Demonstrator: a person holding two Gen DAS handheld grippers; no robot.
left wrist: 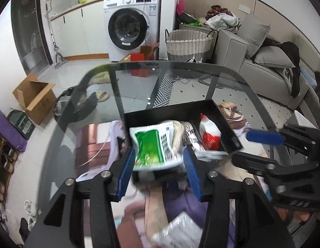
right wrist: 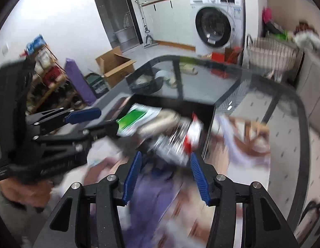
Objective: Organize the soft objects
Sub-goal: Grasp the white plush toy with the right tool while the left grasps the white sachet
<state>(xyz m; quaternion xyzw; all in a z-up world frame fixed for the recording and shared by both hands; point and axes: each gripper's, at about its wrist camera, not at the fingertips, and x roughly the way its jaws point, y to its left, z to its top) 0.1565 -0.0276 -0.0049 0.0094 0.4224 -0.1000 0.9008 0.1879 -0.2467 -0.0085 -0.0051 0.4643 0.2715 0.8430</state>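
Note:
A black tray (left wrist: 226, 122) sits on the glass table (left wrist: 139, 86). In it lie a green-and-white pouch (left wrist: 152, 144), a cream bundle (left wrist: 178, 132), a silver packet (left wrist: 196, 140) and a red-and-white packet (left wrist: 209, 133). My left gripper (left wrist: 159, 155) is open, its blue fingers on either side of the green pouch's near end, not pressing it. My right gripper (right wrist: 165, 159) is open at the tray's near edge, just short of the silver packet (right wrist: 170, 146). It also shows at the right in the left wrist view (left wrist: 263, 137). The right wrist view is blurred.
A clear plastic bag (left wrist: 178, 231) lies on the table near me. A washing machine (left wrist: 132, 24), a wicker basket (left wrist: 189, 43), a grey sofa (left wrist: 263, 62) and a cardboard box (left wrist: 34, 97) stand on the floor beyond the table.

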